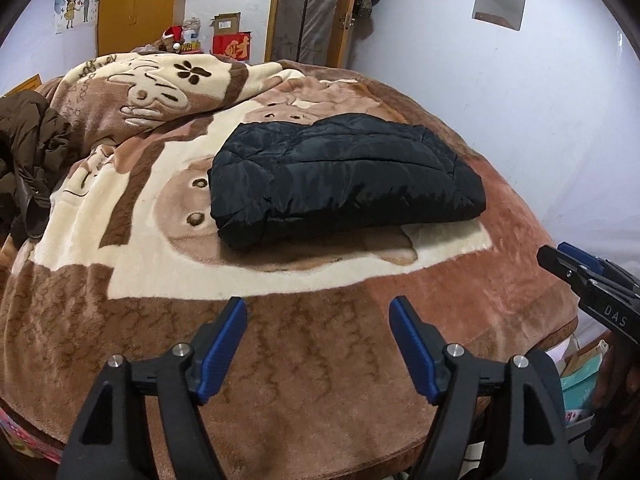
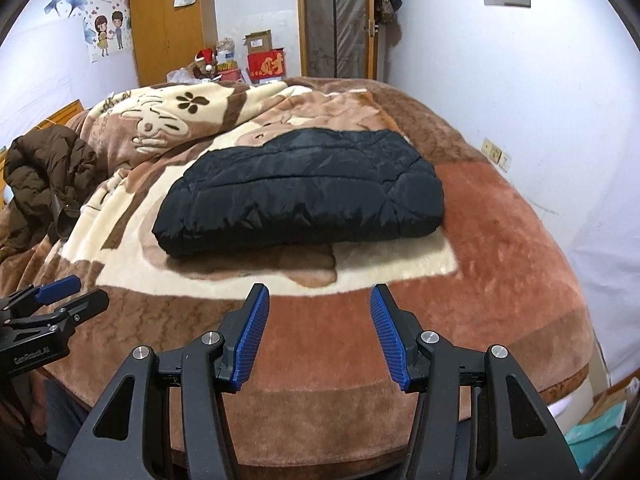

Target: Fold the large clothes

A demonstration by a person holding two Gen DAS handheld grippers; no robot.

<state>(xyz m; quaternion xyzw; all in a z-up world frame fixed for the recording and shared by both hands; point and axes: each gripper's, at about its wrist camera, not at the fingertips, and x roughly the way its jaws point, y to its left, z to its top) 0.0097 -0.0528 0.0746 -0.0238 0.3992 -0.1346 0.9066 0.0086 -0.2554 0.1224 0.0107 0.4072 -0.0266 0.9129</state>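
Both my claws, left gripper (image 1: 318, 310) and right gripper (image 2: 319, 298), spread, empty, near folded black puffer jacket (image 1: 340, 176) on blanket (image 1: 280, 340).

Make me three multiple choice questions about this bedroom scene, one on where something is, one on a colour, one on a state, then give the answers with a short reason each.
1. Where does the brown jacket lie?
A. On top of the folded jacket
B. Heaped at the left edge of the bed
C. Between the right gripper's fingers

2. What colour is the folded jacket in the middle of the blanket?
A. Black
B. Red
C. White

3. How do the left gripper and right gripper stand?
A. Both clamped on the folded jacket
B. One holding the blanket
C. Both open and holding nothing

Answers:
1. B: the brown jacket sits crumpled at the left, apart from the folded one.
2. A: the quilted bundle is black in both views.
3. C: both pairs of blue pads are spread with only blanket visible between them, short of the jacket.
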